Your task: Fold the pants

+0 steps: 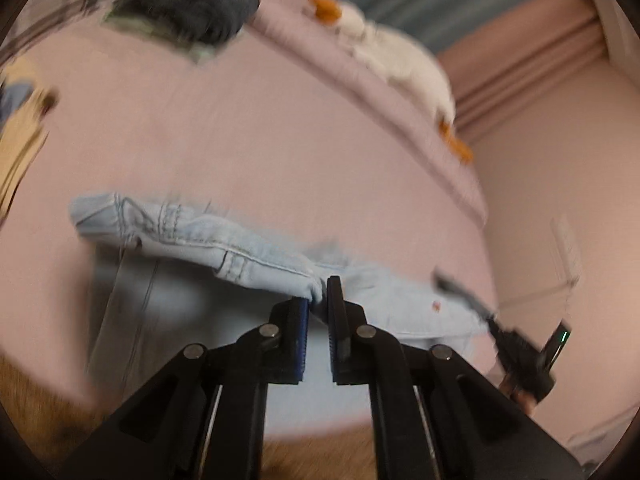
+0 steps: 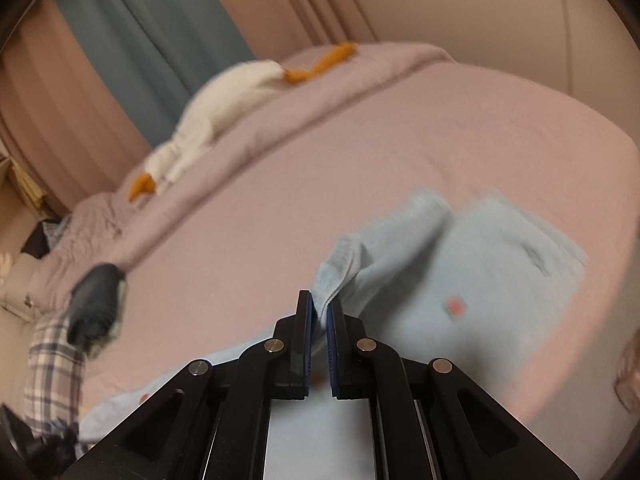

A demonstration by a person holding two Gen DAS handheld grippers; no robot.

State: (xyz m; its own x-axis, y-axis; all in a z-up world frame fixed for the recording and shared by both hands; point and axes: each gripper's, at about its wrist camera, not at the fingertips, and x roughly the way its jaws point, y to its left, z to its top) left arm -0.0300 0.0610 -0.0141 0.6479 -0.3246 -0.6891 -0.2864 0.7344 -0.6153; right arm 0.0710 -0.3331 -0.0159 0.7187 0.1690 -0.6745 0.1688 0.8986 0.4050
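Light blue denim pants (image 1: 224, 248) lie on a pink bed sheet (image 1: 248, 132). My left gripper (image 1: 319, 300) is shut on a bunched edge of the pants and holds it lifted above the lower layer. My right gripper (image 2: 319, 308) is shut on another edge of the pants (image 2: 472, 280), which drape to the right with a small red tag showing. The right gripper also shows in the left wrist view (image 1: 516, 348), at the right end of the pants. Both views are motion blurred.
A dark folded garment (image 1: 192, 4) lies at the far side of the bed, with plaid cloth (image 2: 52, 356) beside it. A white goose plush (image 2: 224, 108) rests on a rolled quilt (image 2: 360, 80). Curtains (image 2: 152, 28) hang behind.
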